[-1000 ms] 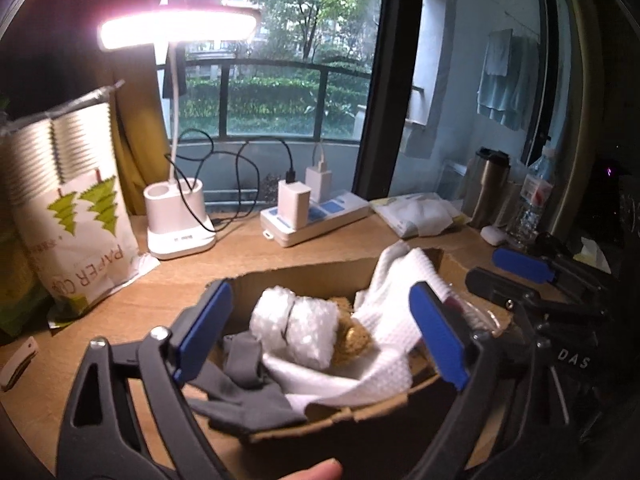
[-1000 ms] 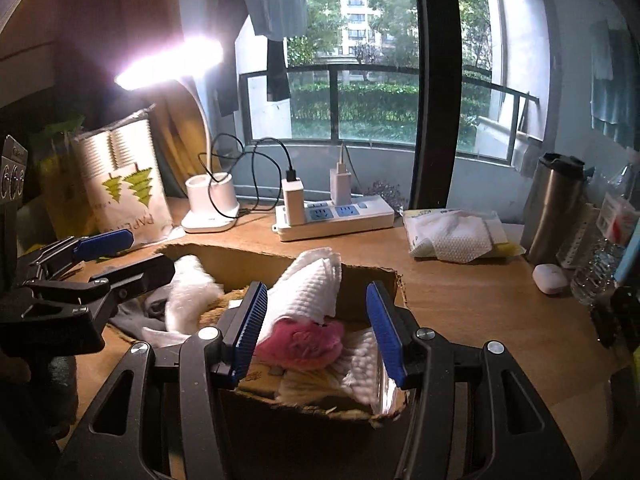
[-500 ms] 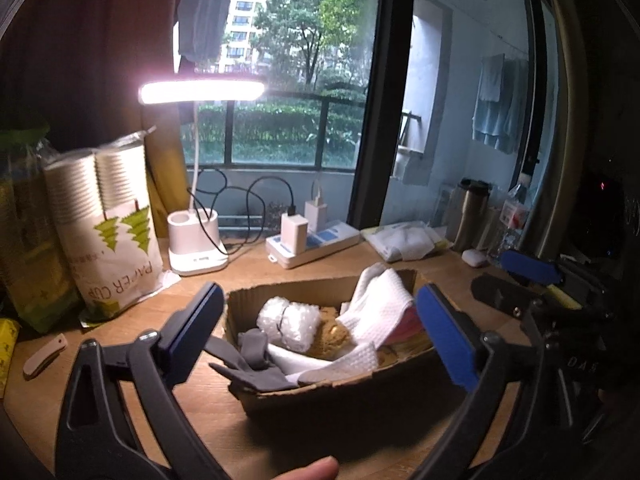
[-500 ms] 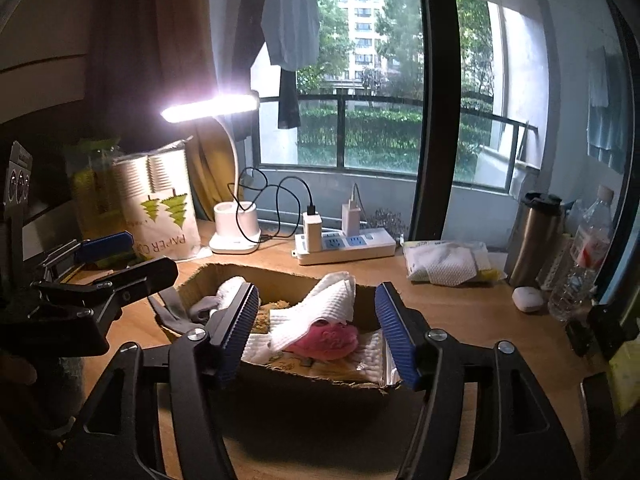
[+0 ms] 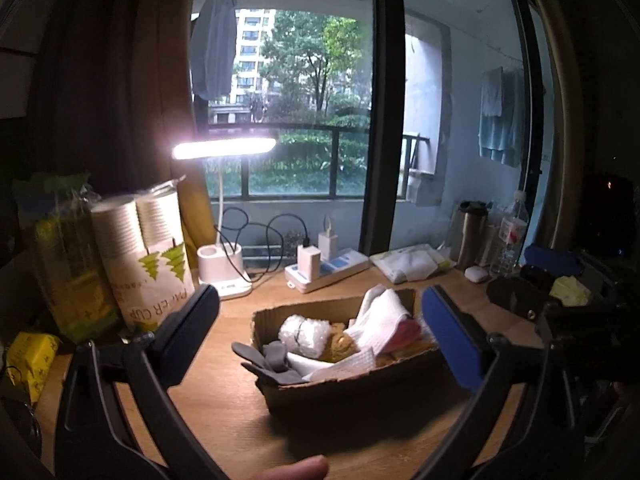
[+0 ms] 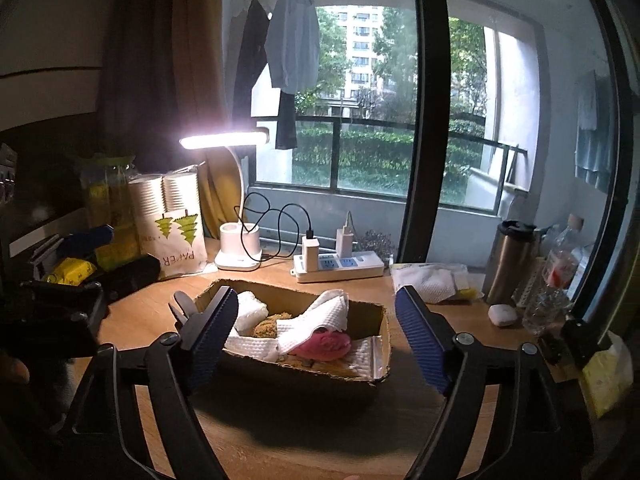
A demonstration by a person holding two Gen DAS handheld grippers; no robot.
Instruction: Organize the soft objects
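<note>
A cardboard box (image 5: 352, 390) stands on the wooden desk, also in the right wrist view (image 6: 304, 372). It holds soft things: a white towel (image 5: 384, 314), a bubble-wrap roll (image 5: 302, 332), a brown plush (image 5: 338, 346), a pink item (image 6: 324, 344) and grey cloth (image 5: 272, 364) hanging over the left rim. My left gripper (image 5: 320, 332) is open and empty, held back from and above the box. My right gripper (image 6: 314, 332) is open and empty, also back from the box.
A lit desk lamp (image 5: 224, 272), a power strip (image 5: 328, 270) with chargers, a paper-cup pack (image 5: 148, 256), a folded white cloth (image 6: 434, 282), a steel flask (image 6: 510, 264), a water bottle (image 6: 556, 276) and a small white case (image 6: 502, 314) stand behind and beside the box.
Both grippers have pulled back and risen away from the box, which now looks smaller and farther. Both stay open and empty.
</note>
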